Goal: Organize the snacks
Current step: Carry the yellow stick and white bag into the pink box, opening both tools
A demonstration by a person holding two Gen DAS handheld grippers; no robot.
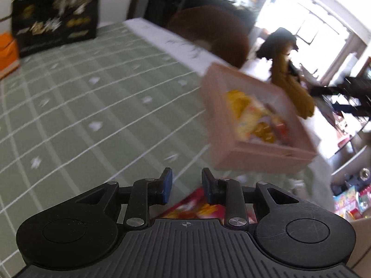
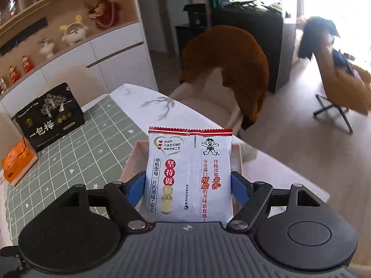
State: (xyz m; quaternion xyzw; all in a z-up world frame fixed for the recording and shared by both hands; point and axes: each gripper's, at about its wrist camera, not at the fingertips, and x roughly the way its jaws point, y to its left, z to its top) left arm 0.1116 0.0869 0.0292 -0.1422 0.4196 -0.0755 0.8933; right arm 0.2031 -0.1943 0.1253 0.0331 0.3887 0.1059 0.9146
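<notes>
Your right gripper (image 2: 189,185) is pinching a white rice-cracker packet (image 2: 189,176) above the pink box (image 2: 133,159).

The green checked tablecloth (image 1: 92,106) spreads under everything; that box, already holding yellow and red snacks (image 1: 255,120), sits near the table's right edge. Your left gripper (image 1: 186,185) hangs with its fingers spread and nothing between them, over a red snack packet (image 1: 197,206).

1 pink box (image 1: 250,159), 1 white pkt (image 2: 189,178), 1 red pkt (image 1: 197,206), 1 black bag (image 2: 49,118), 1 orange box (image 2: 18,162)
</notes>
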